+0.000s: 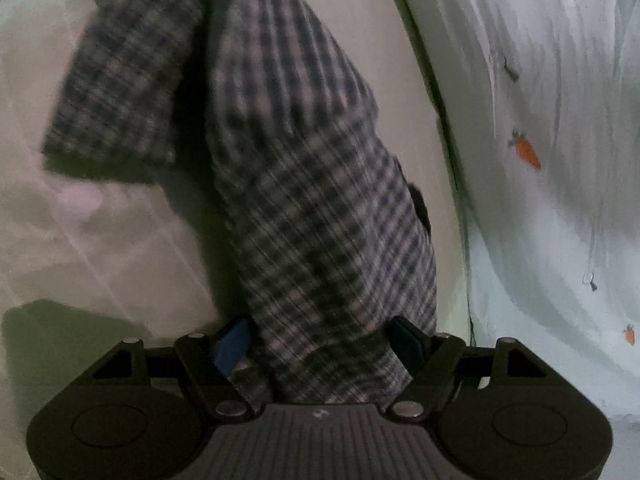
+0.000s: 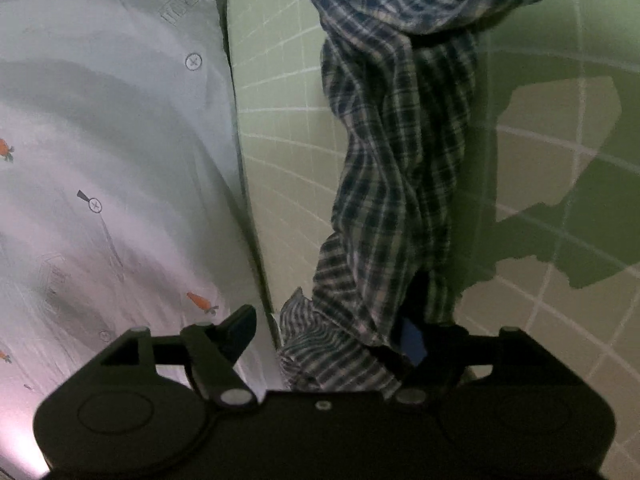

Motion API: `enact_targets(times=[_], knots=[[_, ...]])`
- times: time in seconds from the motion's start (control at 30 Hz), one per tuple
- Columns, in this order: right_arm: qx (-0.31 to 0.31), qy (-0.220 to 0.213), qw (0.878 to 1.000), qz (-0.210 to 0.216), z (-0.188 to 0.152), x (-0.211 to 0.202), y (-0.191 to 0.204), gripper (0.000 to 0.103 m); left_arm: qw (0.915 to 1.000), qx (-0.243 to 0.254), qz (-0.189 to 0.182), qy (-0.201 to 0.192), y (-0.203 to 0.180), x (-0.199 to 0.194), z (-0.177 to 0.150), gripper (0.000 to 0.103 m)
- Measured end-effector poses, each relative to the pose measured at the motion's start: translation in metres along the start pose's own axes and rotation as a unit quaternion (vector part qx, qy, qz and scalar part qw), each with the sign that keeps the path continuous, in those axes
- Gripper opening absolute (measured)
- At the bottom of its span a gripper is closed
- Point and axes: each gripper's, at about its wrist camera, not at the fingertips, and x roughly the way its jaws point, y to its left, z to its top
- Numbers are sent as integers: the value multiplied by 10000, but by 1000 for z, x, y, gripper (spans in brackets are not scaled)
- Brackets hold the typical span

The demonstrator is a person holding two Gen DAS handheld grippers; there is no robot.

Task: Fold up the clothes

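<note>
- Left claw (image 1: 320, 344) sits nearest the lens, its blue-padded fingers (image 1: 232, 346) spread with the plaid shirt (image 1: 304, 184) bunched between them; whether they pinch it, I cannot tell.
- Right claw (image 2: 332, 340) likewise has plaid cloth between wide-set fingers; grip unclear.
- Shirt hangs above a green gridded mat (image 2: 280, 120).
- Carrot-print white fabric (image 1: 560, 160) lies beside the mat.

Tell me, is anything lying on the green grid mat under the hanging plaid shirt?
Nothing visible: the plaid shirt hangs over bare green grid mat. The carrot-print sheet lies off to the side, beyond the mat's edge.
</note>
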Motion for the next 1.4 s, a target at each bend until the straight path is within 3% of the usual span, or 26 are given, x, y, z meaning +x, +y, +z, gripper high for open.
enact_targets(times=[0.17, 0.23, 0.3, 0.33, 0.47, 0.6, 0.73, 0.77, 0.9, 1.03, 1.07, 1.13, 1.2, 1.4], knots=[[143, 5, 9998, 129, 8, 2, 2, 78, 9998, 50, -33, 173, -8, 12, -2, 73], [203, 5, 9997, 110, 11, 2, -1, 78, 9996, 69, -111, 242, -11, 16, -1, 38], [277, 17, 9996, 84, 11, 0, -4, 78, 9993, 14, -216, 295, -13, 16, 0, 18], [301, 21, 9995, 75, 11, -2, -5, 78, 9991, -44, -287, 300, -14, 14, 1, 13], [307, 35, 9995, 30, 12, -5, -6, 78, 9975, -188, -617, 280, -27, 4, 7, 11], [325, 57, 9994, -32, 14, -5, -7, 79, 9901, -390, -1311, 312, -52, -4, 23, 8], [339, 82, 9994, -35, 15, -3, -7, 80, 9723, -586, -2263, 54, -82, -12, 47, 8], [334, 90, 9994, -30, 16, -3, -7, 80, 9731, -431, -2255, -186, -91, -15, 54, 8], [322, 102, 9994, 1, 14, -5, -4, 80, 9797, -202, -1931, -497, -108, -6, 76, 7], [364, 74, 9992, 121, 10, -10, 1, 80, 9839, -450, -1645, -542, -86, -4, 79, 10], [376, 79, 9992, 138, 9, -11, 2, 81, 9850, -540, -1517, -618, -79, -5, 79, 15], [399, 94, 9990, 162, 7, -11, 4, 81, 9864, -694, -1323, -686, -67, -8, 77, 42], [391, 93, 9992, 67, 5, -13, 8, 81, 9868, -744, -1254, -709, -56, -13, 73, 46], [242, 23, 9972, -703, -2, -25, 23, 82, 9909, -293, -1037, -811, -48, -22, 61, 58]])
